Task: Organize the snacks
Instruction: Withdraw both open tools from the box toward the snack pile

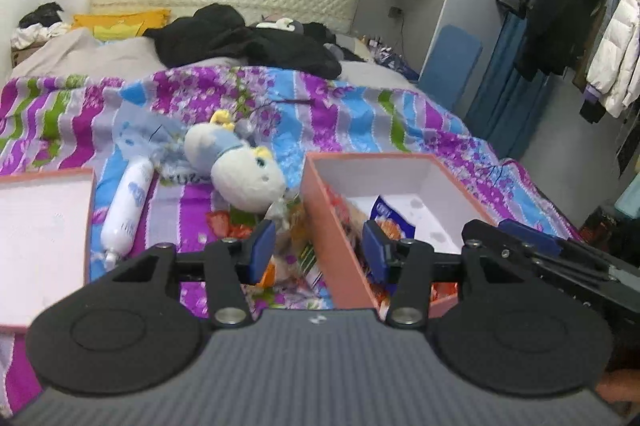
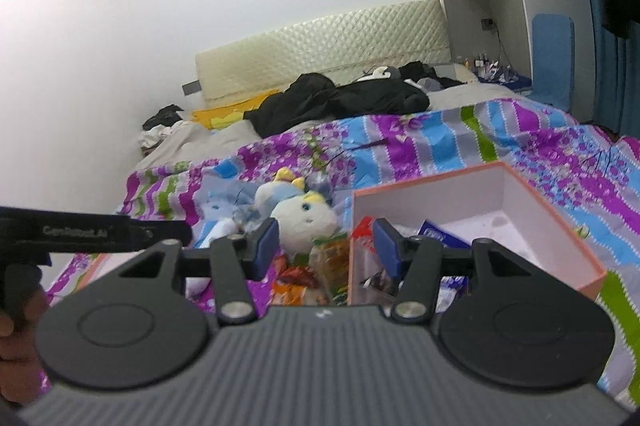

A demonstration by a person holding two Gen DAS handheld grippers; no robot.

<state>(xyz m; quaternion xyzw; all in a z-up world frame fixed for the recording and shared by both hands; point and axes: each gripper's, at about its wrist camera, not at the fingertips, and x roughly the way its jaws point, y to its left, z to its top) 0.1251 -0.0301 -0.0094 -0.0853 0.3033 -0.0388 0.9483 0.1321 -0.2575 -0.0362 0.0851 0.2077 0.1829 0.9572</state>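
A pink box [image 1: 352, 258] with a white inside stands on the bed and holds a blue snack packet [image 1: 390, 216] and other wrappers. It also shows in the right wrist view [image 2: 576, 250]. Loose snack packets [image 1: 296, 258] lie on the quilt just left of the box, also seen in the right wrist view [image 2: 320, 266]. My left gripper [image 1: 318, 250] is open and empty, straddling the box's left wall. My right gripper [image 2: 326, 250] is open and empty, above the loose packets and the box's left wall. The right gripper's arm shows in the left wrist view [image 1: 560, 258].
The pink box lid [image 1: 40, 238] lies at the left. A plush toy [image 1: 244, 170] and a white tube [image 1: 126, 210] lie on the striped quilt [image 1: 360, 114]. Black clothes [image 1: 248, 42] are piled near the headboard. A clothes rack [image 1: 580, 18] stands at the right.
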